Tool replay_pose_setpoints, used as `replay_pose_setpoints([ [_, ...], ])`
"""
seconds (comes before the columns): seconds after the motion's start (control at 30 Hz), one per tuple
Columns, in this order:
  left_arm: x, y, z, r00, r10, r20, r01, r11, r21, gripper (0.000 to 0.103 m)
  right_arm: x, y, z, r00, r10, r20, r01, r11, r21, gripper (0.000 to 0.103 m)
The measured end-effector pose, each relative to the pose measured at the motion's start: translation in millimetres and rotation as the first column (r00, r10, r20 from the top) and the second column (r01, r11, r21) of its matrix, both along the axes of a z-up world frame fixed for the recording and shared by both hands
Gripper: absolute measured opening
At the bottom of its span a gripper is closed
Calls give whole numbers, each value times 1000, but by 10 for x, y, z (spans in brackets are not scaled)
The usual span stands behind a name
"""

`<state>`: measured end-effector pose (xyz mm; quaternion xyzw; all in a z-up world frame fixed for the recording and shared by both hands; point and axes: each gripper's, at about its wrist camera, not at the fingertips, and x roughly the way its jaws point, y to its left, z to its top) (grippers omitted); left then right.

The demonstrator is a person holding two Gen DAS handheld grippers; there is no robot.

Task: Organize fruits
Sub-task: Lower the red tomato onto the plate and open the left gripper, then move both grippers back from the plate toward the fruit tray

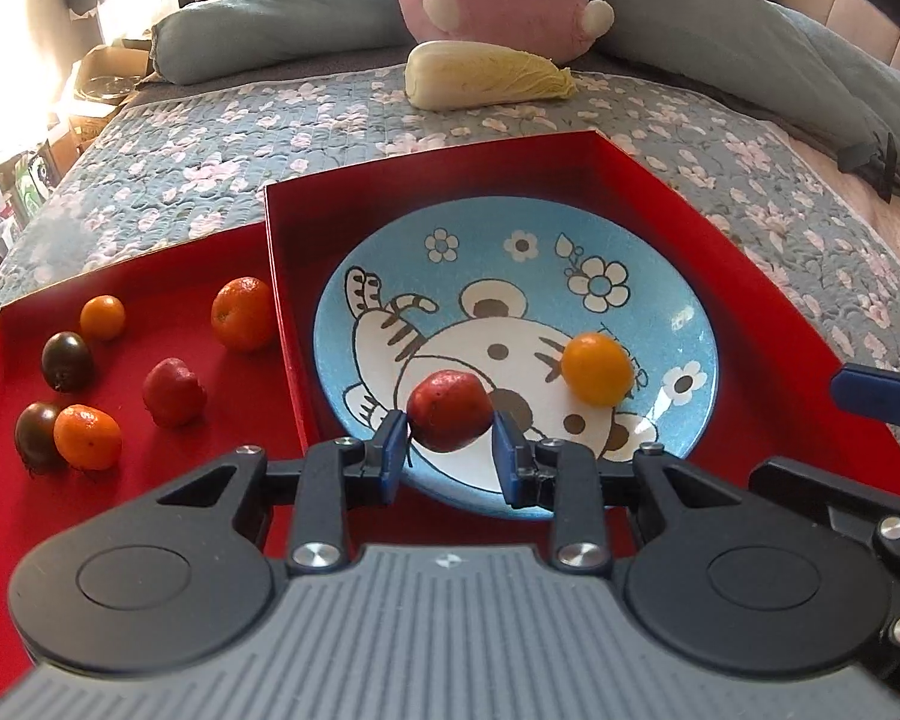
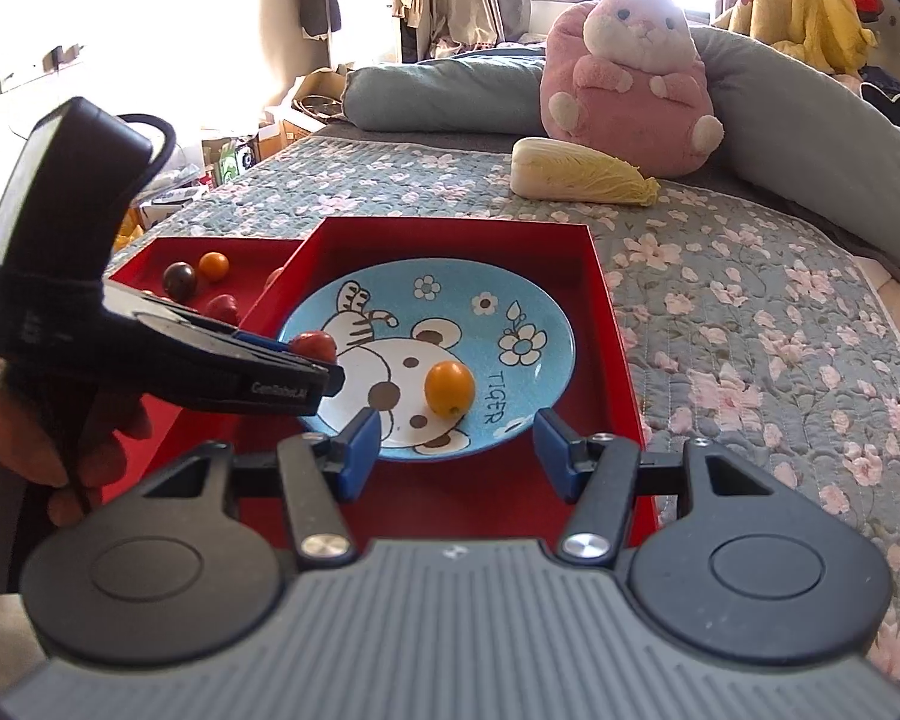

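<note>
My left gripper (image 1: 449, 447) is over the near edge of the blue tiger plate (image 1: 678, 294), with a red fruit (image 1: 449, 410) between its pads; small gaps show on both sides, so the jaws look open around it. An orange fruit (image 1: 597, 368) lies on the plate. The left red tray (image 1: 120, 468) holds several fruits: oranges, dark ones and a red one (image 1: 173, 391). My right gripper (image 2: 455, 450) is open and empty, just short of the plate (image 2: 528, 300), with the orange fruit (image 2: 448, 388) ahead of it.
Both trays sit on a floral quilt (image 1: 210, 138) on a bed. A napa cabbage (image 1: 486, 81), a pink plush toy (image 2: 630, 72) and a grey-blue bolster (image 1: 270, 24) lie at the back. The left gripper body (image 2: 150, 348) crosses the right wrist view.
</note>
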<state>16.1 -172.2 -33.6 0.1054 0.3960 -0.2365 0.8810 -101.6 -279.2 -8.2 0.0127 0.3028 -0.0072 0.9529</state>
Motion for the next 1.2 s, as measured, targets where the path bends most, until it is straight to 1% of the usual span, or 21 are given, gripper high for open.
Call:
replay_pose_setpoints([
  [0.13,16,0,-16,1000,-3,3,3,1000,8,36,-10,-8,-6,1000,-4,-2,4,1000,12,59],
  [0.33,-3,-10,-6,1000,-10,4,10,1000,-4,37,-17,9,13,1000,6,4,-6,1000,12,59],
  [0.37,-10,-16,0,1000,-14,6,14,1000,-5,39,-20,15,16,1000,7,4,-7,1000,11,59],
  [0.4,-15,-23,9,1000,-18,9,18,1000,-6,46,-21,22,21,1000,7,3,-7,1000,10,59],
  [0.43,-28,-23,20,1000,-19,14,19,1000,-9,51,-21,23,21,1000,7,3,-7,1000,10,59],
  [0.47,-40,-30,33,1000,-20,24,20,1000,-10,58,-22,23,20,1000,5,3,-5,1000,10,59],
  [0.5,-51,-29,43,999,-22,32,22,1000,-11,61,-26,22,19,1000,3,3,-3,1000,11,59],
  [0.67,-101,-1,112,998,-34,51,35,999,-25,61,-40,13,21,1000,1,3,-1,1000,12,59],
  [0.93,-158,227,306,996,-32,85,36,998,-50,61,-49,46,46,1000,8,6,-8,1000,20,59],
  [1.1,-198,453,391,993,-32,109,36,999,-34,61,-42,127,77,999,36,13,-36,999,31,59],
  [1.2,-170,629,401,993,-11,118,13,1000,-19,61,-37,192,98,998,56,18,-56,998,26,59],
])
